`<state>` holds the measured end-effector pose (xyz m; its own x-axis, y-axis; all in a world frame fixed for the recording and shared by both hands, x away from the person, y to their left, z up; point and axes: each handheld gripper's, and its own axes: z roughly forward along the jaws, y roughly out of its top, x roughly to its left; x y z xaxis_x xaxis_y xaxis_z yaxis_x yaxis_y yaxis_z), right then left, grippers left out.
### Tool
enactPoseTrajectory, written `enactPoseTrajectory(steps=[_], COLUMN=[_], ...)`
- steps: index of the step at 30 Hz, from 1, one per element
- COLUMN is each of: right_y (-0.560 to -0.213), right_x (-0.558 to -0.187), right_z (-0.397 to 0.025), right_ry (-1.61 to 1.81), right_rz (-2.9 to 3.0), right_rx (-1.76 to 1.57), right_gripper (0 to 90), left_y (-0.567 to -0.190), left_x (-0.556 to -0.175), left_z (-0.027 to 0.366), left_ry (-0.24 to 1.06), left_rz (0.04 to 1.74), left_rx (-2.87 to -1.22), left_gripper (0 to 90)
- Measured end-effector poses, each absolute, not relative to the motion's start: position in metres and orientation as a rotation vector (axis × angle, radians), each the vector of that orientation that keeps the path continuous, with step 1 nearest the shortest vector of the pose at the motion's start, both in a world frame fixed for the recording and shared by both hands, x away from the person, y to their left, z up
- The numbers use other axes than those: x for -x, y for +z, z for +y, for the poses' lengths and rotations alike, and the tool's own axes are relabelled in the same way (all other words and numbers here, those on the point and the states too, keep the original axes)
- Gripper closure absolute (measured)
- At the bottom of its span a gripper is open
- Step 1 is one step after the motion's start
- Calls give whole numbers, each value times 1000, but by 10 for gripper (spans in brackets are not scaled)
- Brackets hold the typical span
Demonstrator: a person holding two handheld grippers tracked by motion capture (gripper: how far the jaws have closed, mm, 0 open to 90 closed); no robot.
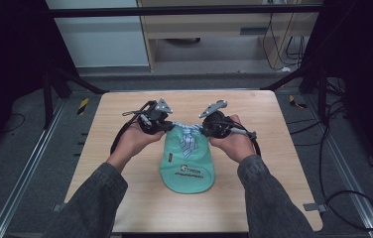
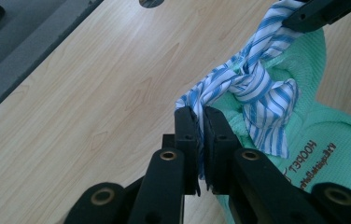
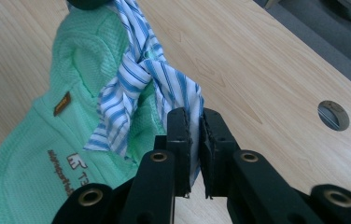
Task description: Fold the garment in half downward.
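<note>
A small mint-green garment [image 1: 187, 166] with dark lettering lies in the middle of the wooden table [image 1: 254, 106]. At its far end it carries a blue-and-white striped collar tied in a knot [image 1: 188, 140]. My left gripper [image 1: 167, 125] is shut on the collar's left tail [image 2: 197, 100], at the garment's top left. My right gripper [image 1: 205, 128] is shut on the right tail [image 3: 190, 100], at the top right. The knot [image 2: 250, 81] hangs between the two grippers, and it also shows in the right gripper view as a striped twist [image 3: 138, 65]. A hand holds each gripper.
The table [image 2: 94, 93] has a round cable hole [image 3: 333, 115] near its far edge. Black frame legs and cables [image 1: 333, 148] stand on the grey floor around it. A wooden cabinet [image 1: 214, 25] stands beyond the table.
</note>
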<state>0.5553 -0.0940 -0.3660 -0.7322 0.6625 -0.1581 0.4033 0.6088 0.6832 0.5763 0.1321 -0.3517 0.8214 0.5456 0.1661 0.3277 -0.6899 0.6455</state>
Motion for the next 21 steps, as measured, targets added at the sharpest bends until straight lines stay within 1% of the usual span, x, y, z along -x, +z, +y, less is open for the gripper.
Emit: enactPoseTrajectory(steps=[4,6,15,21], right_y=[-360,-359,-373,-377], right_x=[-558,-558,-550,-548], right_z=[-95,-96,-95,-92], right_ry=[922,920,893,879], right_rz=[2426,2420,2431,2439], right_rx=[-850,-852,-815,-798], right_gripper=[828,828,824,819], left_y=[-347,-347,-361,-367], left_x=[-578,-577,-567,-565], left_z=[132,132,132,134], left_ry=[483,488,495,500], left_rz=[655,641,618,617], left_rx=[-2340,-2349,-2360,-2360], left_gripper=[855,854,853,853])
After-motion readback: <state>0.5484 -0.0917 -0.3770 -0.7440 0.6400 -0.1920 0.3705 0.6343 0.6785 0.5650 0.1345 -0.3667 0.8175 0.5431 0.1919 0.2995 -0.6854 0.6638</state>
